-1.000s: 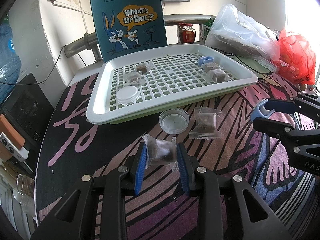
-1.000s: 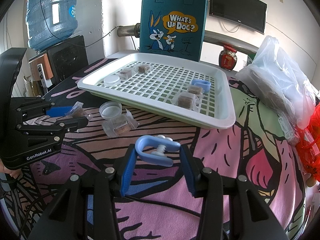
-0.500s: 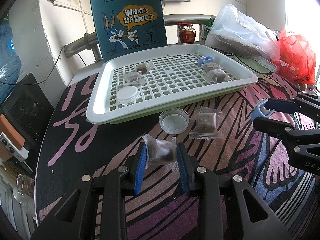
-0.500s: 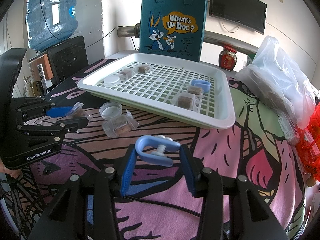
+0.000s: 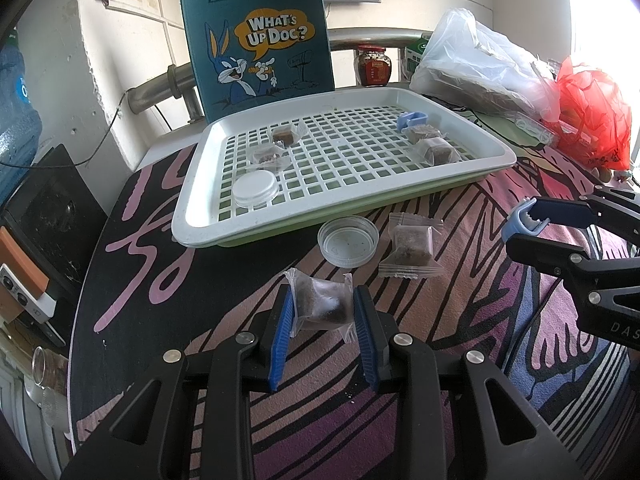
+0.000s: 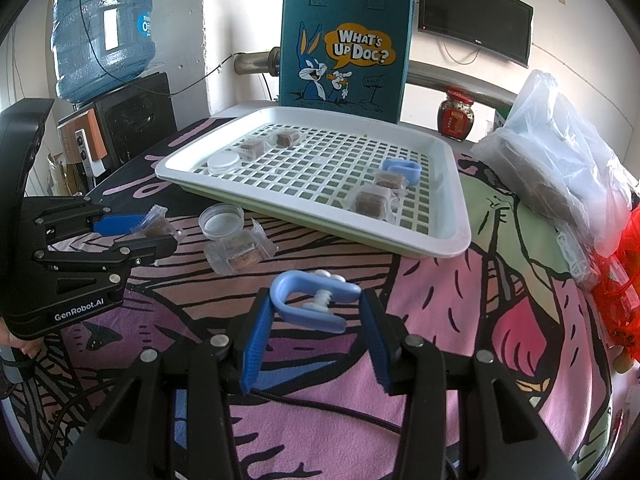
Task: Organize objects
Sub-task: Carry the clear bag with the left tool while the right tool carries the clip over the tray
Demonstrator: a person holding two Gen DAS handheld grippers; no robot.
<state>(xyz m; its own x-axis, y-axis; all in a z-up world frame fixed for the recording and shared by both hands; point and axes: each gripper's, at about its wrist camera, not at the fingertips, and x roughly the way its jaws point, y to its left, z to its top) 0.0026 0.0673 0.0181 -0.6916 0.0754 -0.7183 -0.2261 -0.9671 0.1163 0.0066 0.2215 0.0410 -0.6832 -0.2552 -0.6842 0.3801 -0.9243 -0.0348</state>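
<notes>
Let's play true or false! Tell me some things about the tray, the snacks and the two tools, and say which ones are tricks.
1. The left tool is holding a wrapped snack. True.
2. The right tool is holding a jar lid. False: it holds a blue clip.
3. The white tray has four wrapped snacks on it. True.
4. A clear lid lies on the cloth in front of the tray. True.
5. The blue bag lies flat. False: it stands upright.

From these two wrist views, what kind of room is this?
Probably a lived-in home or office corner, not a lab: a water-cooler bottle by the wall, a wall-mounted TV, a cartoon tote bag and a chili sauce jar behind the slotted tray.
</notes>
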